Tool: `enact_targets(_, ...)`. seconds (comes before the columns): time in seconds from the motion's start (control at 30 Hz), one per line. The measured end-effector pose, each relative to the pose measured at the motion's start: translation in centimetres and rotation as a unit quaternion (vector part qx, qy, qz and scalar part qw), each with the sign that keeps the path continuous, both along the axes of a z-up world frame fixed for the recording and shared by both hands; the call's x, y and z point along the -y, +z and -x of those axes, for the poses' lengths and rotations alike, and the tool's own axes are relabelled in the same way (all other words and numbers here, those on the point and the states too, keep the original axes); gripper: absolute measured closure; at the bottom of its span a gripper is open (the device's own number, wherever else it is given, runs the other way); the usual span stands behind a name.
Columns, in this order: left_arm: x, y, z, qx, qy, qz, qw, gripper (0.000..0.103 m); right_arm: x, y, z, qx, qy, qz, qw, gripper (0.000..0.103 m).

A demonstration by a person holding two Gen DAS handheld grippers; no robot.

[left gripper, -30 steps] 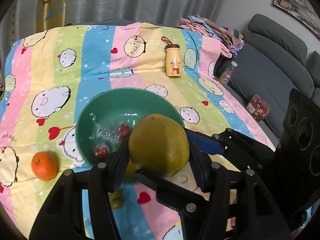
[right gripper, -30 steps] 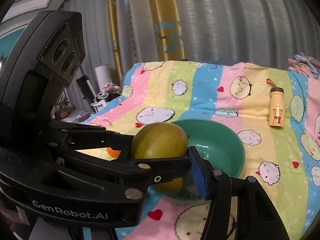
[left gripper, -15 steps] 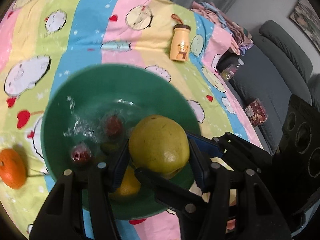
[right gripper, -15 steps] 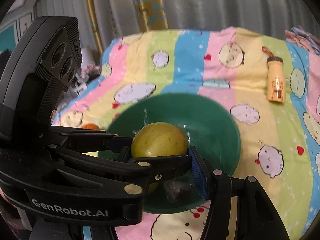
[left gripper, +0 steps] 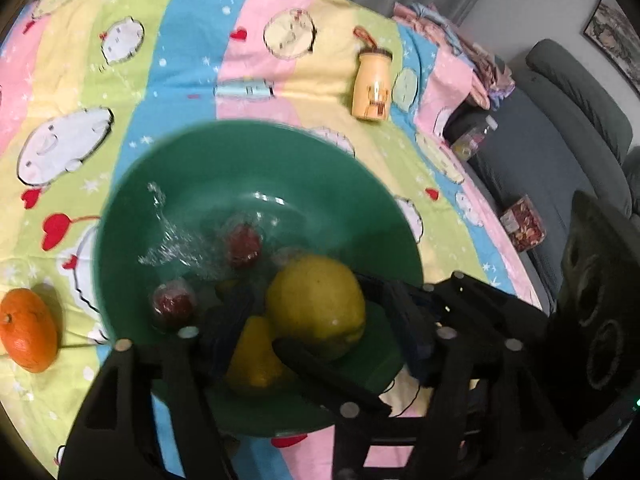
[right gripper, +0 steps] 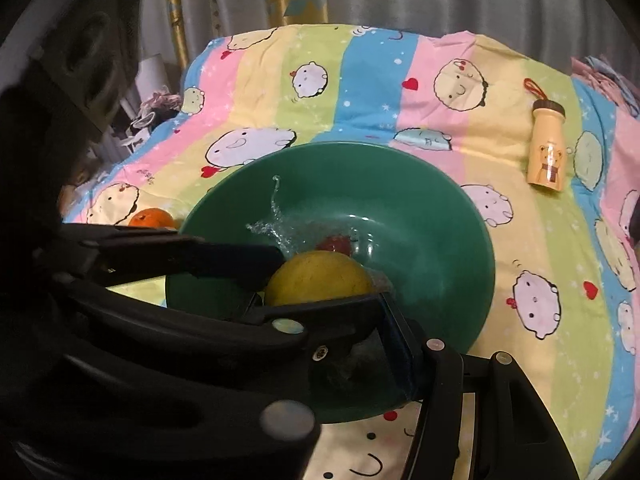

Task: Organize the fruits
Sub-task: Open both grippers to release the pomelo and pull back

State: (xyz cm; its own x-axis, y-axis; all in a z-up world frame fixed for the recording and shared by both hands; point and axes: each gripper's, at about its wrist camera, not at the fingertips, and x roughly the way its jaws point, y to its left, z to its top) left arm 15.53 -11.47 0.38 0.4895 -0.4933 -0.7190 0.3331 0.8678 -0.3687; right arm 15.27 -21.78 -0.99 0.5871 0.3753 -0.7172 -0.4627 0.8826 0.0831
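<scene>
A large yellow-green citrus fruit (left gripper: 316, 312) lies in the green bowl (left gripper: 192, 168), next to a yellow fruit (left gripper: 252, 360) and two small wrapped red fruits (left gripper: 242, 244). My left gripper (left gripper: 316, 324) is open, its jaws spread on both sides of the big fruit with gaps. My right gripper (right gripper: 332, 292) is also open around the same fruit (right gripper: 320, 280), over the bowl (right gripper: 440, 208). An orange (left gripper: 26, 336) lies on the striped cartoon blanket (left gripper: 192, 40), left of the bowl; it also shows in the right wrist view (right gripper: 152, 218).
A small yellow bottle (left gripper: 372, 88) with a brown cap stands behind the bowl, also in the right wrist view (right gripper: 546, 148). A grey sofa (left gripper: 560, 120) with a snack packet (left gripper: 524, 224) is on the right. Folded clothes (left gripper: 480, 72) lie at the blanket's far corner.
Both grippers carried the big fruit over the bowl and lowered it in. Their jaws have opened and the fruit now rests among the other fruit.
</scene>
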Motion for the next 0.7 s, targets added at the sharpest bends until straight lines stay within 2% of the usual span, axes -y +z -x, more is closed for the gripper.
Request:
enact_targets(0.03, -0.3, 0.3, 0.1, 0.006, 0.004, 0.001, 1.0, 0.023, 0.2, 0.3, 0.2, 0.003, -0.001, -0.007, 1.0, 0.041)
enact_targets(0.1, -1.2, 1.1, 0.5, 0.02, 0.013, 0.004, 0.9997, 0.021, 0.7, 0.8, 0.5, 0.01, -0.004, -0.018, 1.0, 0.036)
enact_targets(0.3, -6.3, 3.4, 2.6, 0.059, 0.065, 0.012, 0.996, 0.019, 2.5, 2.6, 1.7, 0.038, -0.029, -0.05, 0.998, 0.035)
enact_targets(0.47, -9.8, 3.4, 4.7, 0.063, 0.106, 0.009, 0.9923, 0.019, 3.7, 4.1, 3.0, 0.051, -0.038, -0.08, 0.995, 0.035)
enact_targets(0.7, -12.5, 0.9, 7.8, 0.036, 0.131, 0.011, 0.9906, 0.019, 4.8, 4.0, 5.9, 0.042, -0.03, -0.109, 0.993, 0.035)
